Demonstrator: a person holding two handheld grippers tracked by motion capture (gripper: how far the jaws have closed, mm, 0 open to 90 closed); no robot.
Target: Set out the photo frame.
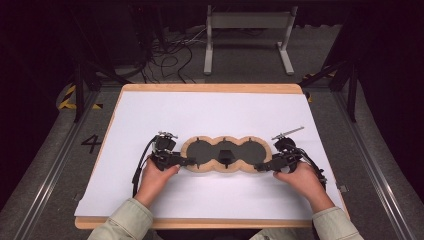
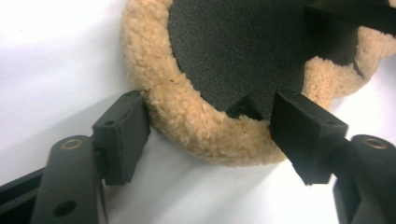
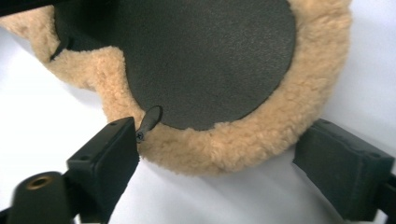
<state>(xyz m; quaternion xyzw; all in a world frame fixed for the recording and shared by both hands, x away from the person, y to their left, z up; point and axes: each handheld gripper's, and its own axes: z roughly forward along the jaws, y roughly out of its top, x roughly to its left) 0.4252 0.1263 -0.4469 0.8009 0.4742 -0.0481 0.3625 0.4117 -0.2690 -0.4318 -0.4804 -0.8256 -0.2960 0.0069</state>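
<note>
The tan fleece-rimmed, three-lobed black pad (image 1: 226,154) lies at the white table's (image 1: 215,107) centre. The left gripper (image 2: 210,135) at nine o'clock and right gripper (image 3: 224,163) at three straddle its rim, jaws spread, gripping nothing. It looks light, soft and floppy; the fleece edge suits pinching.

White table cover (image 1: 210,112), floor cables (image 1: 170,55)

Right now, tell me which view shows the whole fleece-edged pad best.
The high view: the fleece-edged pad shows all three joined lobes and both ends. The left gripper view shows one end lobe's rim; the right gripper view shows the other end.
</note>
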